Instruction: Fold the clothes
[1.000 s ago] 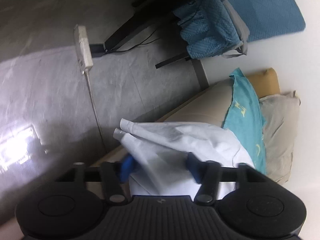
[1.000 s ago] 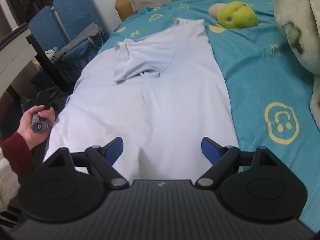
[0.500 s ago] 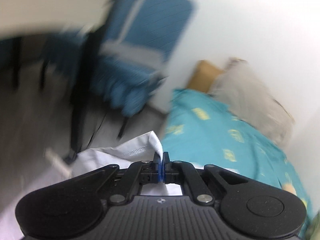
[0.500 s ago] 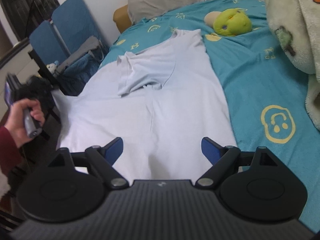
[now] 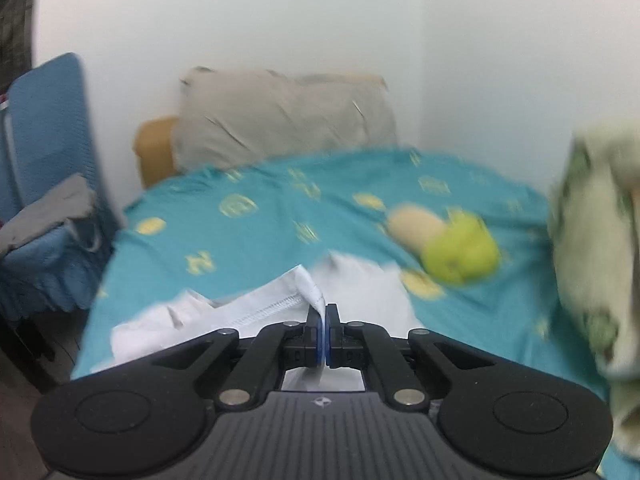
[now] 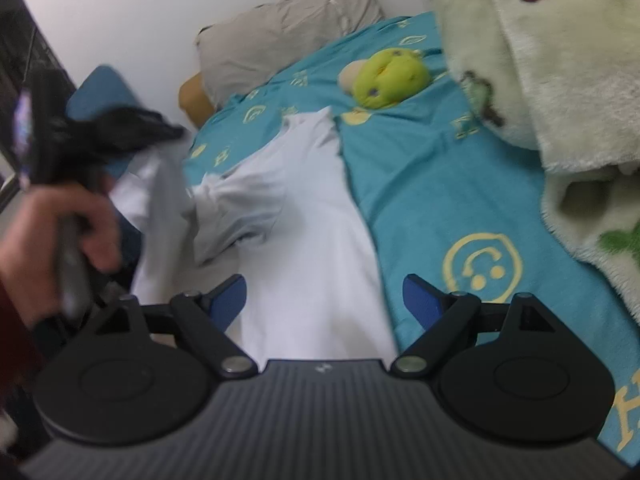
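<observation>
A white T-shirt (image 6: 312, 240) lies lengthwise on the teal bed sheet (image 6: 432, 184), one sleeve folded onto its body. My left gripper (image 5: 324, 336) is shut on the shirt's stitched edge (image 5: 280, 304) and holds it lifted above the bed. In the right wrist view that gripper (image 6: 84, 148) is at the left, held by a hand, with white fabric hanging from it. My right gripper (image 6: 324, 300) is open and empty, hovering over the shirt's near end.
A green plush toy (image 6: 388, 76) lies beyond the shirt's collar. A fluffy cream blanket (image 6: 552, 80) is piled at the right. A grey pillow (image 5: 280, 120) leans on the wall. A blue chair (image 5: 44, 168) with grey cloth stands left of the bed.
My left gripper closed on the shirt's edge at the bedside and lifted it up and over toward the bed. My right gripper stayed open and moved a little forward.
</observation>
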Tool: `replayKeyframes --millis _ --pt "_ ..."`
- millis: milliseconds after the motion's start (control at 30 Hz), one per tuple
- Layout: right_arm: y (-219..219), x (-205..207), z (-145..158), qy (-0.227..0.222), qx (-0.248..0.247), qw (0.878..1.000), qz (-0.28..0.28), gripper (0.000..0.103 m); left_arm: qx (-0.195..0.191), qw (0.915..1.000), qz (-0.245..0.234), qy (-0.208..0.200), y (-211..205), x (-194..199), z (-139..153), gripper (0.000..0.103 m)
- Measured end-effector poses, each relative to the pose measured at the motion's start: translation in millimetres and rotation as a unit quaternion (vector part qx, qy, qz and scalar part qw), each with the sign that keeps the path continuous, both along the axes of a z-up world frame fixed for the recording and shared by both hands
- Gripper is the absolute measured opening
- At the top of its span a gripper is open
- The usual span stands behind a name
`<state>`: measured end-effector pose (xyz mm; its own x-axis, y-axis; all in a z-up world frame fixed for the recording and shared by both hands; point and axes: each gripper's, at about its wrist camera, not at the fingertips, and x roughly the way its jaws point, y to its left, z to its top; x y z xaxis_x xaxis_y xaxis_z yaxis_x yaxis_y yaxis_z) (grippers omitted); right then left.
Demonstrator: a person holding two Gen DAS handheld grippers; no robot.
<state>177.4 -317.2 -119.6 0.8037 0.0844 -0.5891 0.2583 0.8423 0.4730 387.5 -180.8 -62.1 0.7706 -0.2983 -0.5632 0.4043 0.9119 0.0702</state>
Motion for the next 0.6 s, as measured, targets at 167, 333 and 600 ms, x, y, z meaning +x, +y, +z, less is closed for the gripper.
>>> replayKeyframes --millis 167,333,600 --pt "-14.2 2.6 -6.2 -0.004 0.01 1.0 -0.015 0.087 -0.005 0.9992 -0.011 0.039 -21.8 -7.0 -31.0 0.03" --pt "-7.4 7.0 -5.1 -0.015 -0.008 1.0 0.001 0.087 -0.011 0.9999 -0.01 0.008 5.3 -35.6 -20.9 0.08" --pt "9.1 1.0 3.9 -0.042 -0.033 0.998 0.032 0.086 -0.036 0.9981 0.046 -0.019 72.9 -165.1 31.1 0.084"
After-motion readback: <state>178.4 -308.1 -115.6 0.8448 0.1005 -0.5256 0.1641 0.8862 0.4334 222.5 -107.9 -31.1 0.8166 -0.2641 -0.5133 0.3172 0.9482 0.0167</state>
